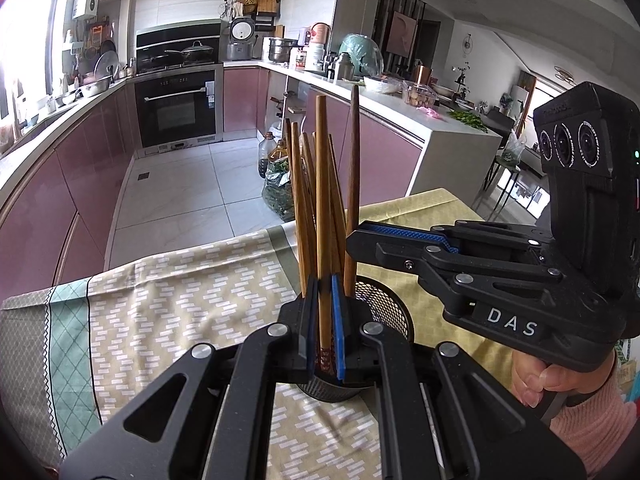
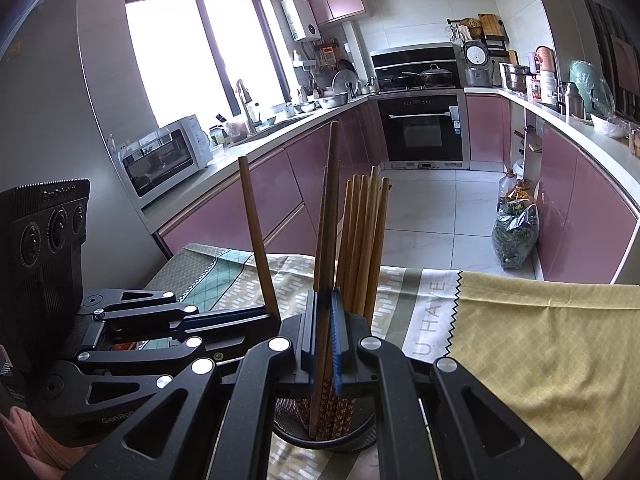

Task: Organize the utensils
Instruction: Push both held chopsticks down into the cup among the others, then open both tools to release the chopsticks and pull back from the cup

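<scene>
oven (image 1: 176, 110) under hob | microwave (image 2: 168, 156) on counter | patterned tablecloth (image 1: 160, 300)

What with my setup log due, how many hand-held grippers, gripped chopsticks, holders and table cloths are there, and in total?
Hand-held grippers: 2, the left hand-held gripper and right hand-held gripper
Gripped chopsticks: 2, the light brown wooden chopstick and dark brown wooden chopstick
Holders: 1, the black round mesh holder
Cloths: 2, the brick-patterned beige cloth and plain yellow cloth
Total: 7
</scene>
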`<state>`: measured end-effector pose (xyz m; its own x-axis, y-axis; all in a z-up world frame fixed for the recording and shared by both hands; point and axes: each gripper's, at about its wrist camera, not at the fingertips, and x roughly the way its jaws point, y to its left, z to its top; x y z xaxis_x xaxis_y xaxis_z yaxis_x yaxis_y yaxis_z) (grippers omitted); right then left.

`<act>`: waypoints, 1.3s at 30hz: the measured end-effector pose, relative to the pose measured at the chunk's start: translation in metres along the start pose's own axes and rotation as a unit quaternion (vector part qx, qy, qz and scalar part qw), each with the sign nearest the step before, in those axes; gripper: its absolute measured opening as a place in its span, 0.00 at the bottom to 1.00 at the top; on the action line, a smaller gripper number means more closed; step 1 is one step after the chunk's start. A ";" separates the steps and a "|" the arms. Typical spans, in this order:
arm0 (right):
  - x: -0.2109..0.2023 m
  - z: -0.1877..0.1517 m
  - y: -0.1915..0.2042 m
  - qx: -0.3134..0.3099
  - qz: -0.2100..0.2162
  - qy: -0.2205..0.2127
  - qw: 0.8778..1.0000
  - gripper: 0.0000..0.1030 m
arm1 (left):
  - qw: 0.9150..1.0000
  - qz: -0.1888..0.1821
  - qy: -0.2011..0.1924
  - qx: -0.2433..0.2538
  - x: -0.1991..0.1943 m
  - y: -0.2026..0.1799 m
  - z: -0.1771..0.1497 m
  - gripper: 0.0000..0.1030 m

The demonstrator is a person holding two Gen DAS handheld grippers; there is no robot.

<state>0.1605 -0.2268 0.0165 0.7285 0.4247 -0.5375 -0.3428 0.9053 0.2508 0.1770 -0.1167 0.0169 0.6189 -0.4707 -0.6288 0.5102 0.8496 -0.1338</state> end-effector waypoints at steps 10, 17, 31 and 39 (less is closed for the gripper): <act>0.006 0.001 -0.004 0.005 -0.003 0.006 1.000 0.05 | 1.000 0.002 0.006 0.001 0.009 -0.002 0.007 0.07; 0.010 0.003 -0.007 0.011 0.000 0.009 1.000 0.05 | 1.000 0.001 0.014 -0.001 0.016 -0.002 0.008 0.07; 0.015 0.004 -0.008 0.018 0.000 0.012 1.000 0.05 | 1.000 -0.003 0.019 -0.005 0.022 0.002 0.007 0.07; 0.019 0.003 -0.009 0.022 -0.001 0.015 1.000 0.07 | 1.000 -0.005 0.021 -0.008 0.023 0.006 0.004 0.07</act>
<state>0.1790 -0.2272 0.0061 0.7106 0.4226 -0.5625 -0.3142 0.9060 0.2837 0.1969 -0.1238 0.0047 0.5886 -0.4692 -0.6583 0.5059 0.8490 -0.1527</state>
